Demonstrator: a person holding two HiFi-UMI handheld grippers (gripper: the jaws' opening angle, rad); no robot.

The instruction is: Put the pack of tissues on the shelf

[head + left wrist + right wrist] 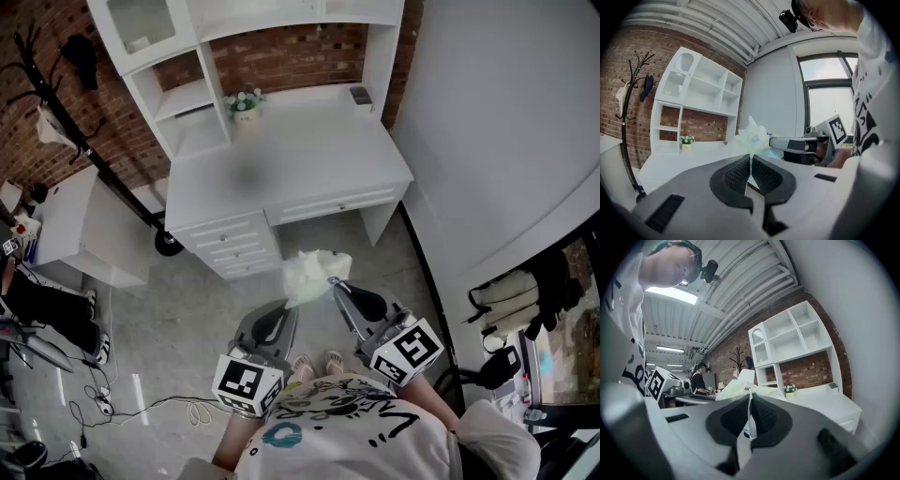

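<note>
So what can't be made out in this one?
Print on the pack of tissues: too small, head view; its lower part hidden behind the fingers in both gripper views.
Small dark item on the desk: too small to identify, head view.
Shelf unit: top cut off by head view's upper edge.

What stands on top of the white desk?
A small pot of white flowers by the shelves and a small dark object at the back right corner. What its drawers hold is hidden.
</note>
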